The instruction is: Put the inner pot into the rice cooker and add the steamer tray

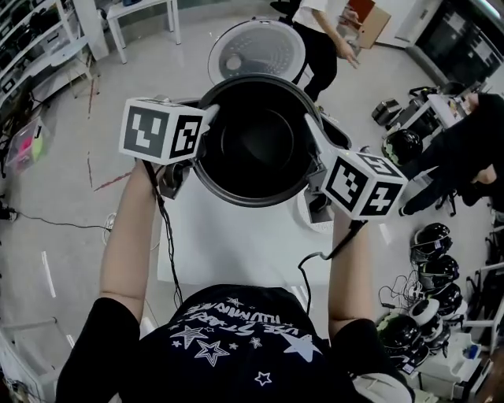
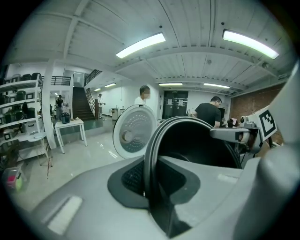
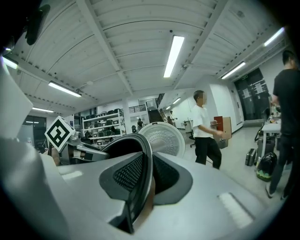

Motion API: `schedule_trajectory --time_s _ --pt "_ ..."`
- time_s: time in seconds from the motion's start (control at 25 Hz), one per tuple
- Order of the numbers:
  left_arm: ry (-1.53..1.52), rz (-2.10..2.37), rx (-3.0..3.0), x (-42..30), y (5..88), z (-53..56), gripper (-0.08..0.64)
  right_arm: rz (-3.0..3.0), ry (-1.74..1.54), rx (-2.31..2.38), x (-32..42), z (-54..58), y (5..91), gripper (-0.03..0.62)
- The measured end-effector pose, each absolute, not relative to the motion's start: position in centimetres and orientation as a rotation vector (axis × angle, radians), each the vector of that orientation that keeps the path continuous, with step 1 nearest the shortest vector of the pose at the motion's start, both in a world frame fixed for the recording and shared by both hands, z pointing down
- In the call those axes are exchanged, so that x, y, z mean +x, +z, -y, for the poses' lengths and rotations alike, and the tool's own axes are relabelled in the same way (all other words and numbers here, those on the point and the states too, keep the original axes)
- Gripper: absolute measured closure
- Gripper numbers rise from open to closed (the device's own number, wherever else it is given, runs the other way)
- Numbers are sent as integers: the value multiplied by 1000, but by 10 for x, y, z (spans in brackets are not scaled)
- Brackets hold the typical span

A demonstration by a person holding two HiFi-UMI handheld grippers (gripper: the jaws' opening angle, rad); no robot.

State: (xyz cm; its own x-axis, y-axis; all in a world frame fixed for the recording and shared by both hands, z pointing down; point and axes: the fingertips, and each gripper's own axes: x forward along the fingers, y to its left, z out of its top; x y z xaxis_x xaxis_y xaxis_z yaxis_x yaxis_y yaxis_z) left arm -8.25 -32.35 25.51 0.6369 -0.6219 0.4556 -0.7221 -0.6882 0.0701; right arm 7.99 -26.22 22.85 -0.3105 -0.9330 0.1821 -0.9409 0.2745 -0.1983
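Note:
The black inner pot hangs above the white table, carried between both grippers. My left gripper is shut on the pot's left rim, with one pad inside the wall and one outside. My right gripper is shut on the right rim in the same way. Behind the pot stands the rice cooker's open white lid; the cooker's body is hidden by the pot. A white round thing shows partly under the right gripper; what it is cannot be told.
A person in a white top walks behind the cooker. A person in black stands at the right beside a desk. Several black helmets lie on the floor at the right. A small white table and shelves stand at the far left.

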Motion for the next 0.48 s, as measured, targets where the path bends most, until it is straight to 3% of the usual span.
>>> schedule_trajectory --time_s 0.48 --pt "660 1187 2499 -39 274 388 511 2569 559 1668 127 344 253 509"
